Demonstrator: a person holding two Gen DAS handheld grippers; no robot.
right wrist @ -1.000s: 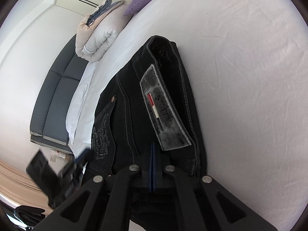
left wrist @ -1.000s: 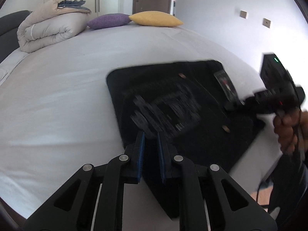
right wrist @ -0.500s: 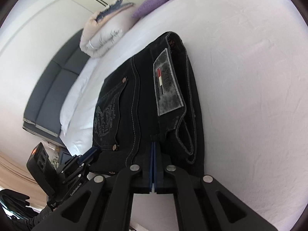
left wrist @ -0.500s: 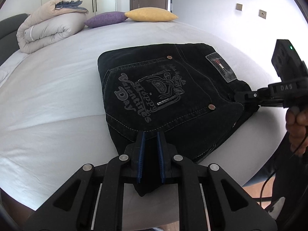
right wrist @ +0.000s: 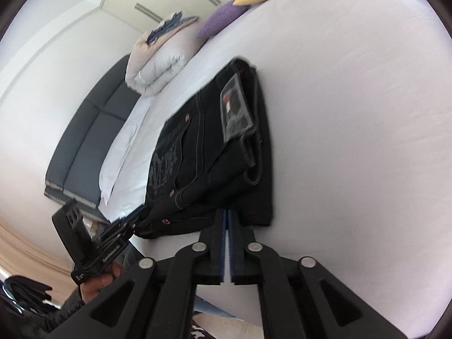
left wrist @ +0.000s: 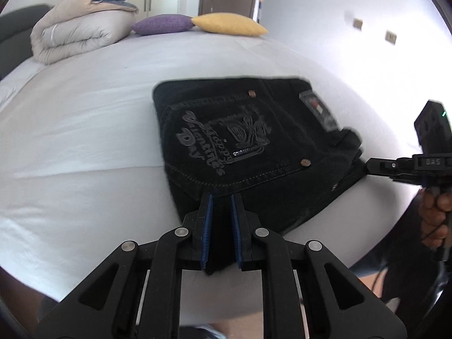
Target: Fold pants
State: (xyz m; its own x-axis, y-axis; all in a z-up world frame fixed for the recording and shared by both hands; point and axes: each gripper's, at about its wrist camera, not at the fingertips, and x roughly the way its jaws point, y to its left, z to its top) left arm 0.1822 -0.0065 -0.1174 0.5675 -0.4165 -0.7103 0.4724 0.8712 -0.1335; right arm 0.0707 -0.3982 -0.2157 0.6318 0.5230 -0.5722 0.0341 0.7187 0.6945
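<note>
Folded black denim pants (left wrist: 243,152) sit at the near edge of the white bed (left wrist: 84,130); left gripper (left wrist: 221,217) and right gripper (right wrist: 226,226) jaws both clamp that near hem, so lower evenly, release together.

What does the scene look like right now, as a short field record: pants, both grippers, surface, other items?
pants: black denim pants, folded into a compact stack, printed back pocket up
left gripper: fingers shut on the pants' near edge
right gripper: fingers shut on the pants' edge
surface: white bed sheet
other items: folded beige duvet, purple cushion, yellow cushion at the far end
</note>
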